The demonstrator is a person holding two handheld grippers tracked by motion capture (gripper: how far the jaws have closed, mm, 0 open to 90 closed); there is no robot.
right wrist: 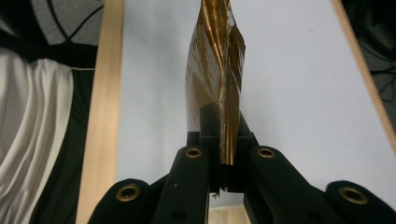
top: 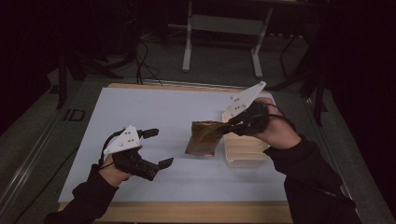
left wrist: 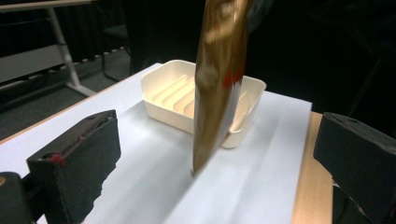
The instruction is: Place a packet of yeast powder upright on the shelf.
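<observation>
Black jaws of the right gripper (top: 238,120) clamped one edge of a brown foil snack packet (top: 204,138), packet hanging long axis downward above the white sheet (top: 159,112), beside a cream ridged tray (top: 245,151), left gripper (top: 156,148) gaped wide, holding nothing.

We find no readable text. The brown foil packet (top: 203,138) carries a red mark (left wrist: 233,77), too blurred to read; floor marking (top: 74,115) beside the table stays illegible.
</observation>
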